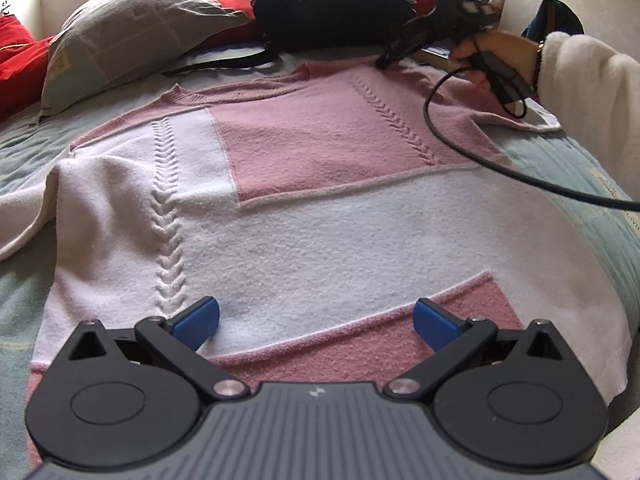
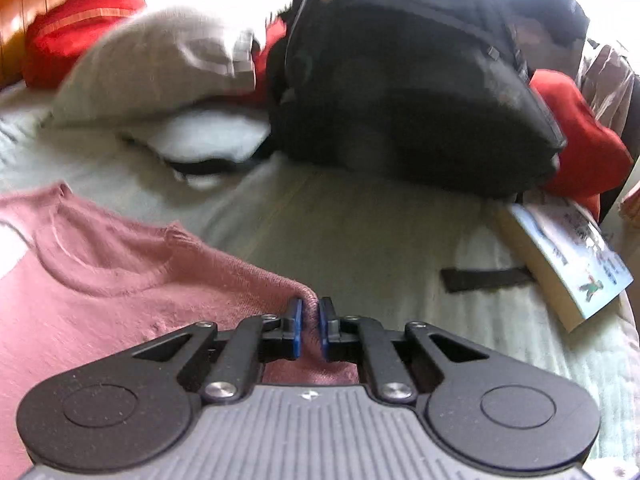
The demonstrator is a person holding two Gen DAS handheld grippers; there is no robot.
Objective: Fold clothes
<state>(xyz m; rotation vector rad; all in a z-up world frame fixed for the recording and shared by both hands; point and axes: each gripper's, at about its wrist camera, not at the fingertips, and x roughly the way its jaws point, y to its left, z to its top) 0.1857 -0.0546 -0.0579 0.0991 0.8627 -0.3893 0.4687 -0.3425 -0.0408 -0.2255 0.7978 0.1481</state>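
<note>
On the bed [image 1: 600, 168], with its pale green cover, my pink and white sweater [image 1: 304, 208] lies spread out flat. It has big blocks of pink and white and two braid-like knit lines that run up it. One white sleeve hangs off to the left side.

My left gripper [image 1: 316, 320] hangs just over the bottom part of the sweater. Its two blue pads [image 1: 198, 318] stand far apart, and nothing is between them. Below them I see white knit and a pink patch.

My right gripper [image 2: 309, 326] is up at the far end of the sweater, near the pink shoulder by the neck hole. Its blue fingers [image 2: 296, 324] are pinched tight on a small fold of the pink knit, and the cloth is bunched up into a little peak right there. From the left camera I can see my right hand [image 1: 496, 56] around the handle, with a fluffy white sleeve [image 1: 580, 88] and a black cable [image 1: 472, 152] that loops across the sweater.

Past the sweater sits a big black backpack [image 2: 420, 80]. One of its straps [image 2: 486, 278] lies flat on the cover. A grey pillow [image 2: 160, 68] is to its left, with red cushions [image 2: 76, 24] behind. A book [image 2: 568, 264] with a picture cover lies to the right, just beside the backpack.
</note>
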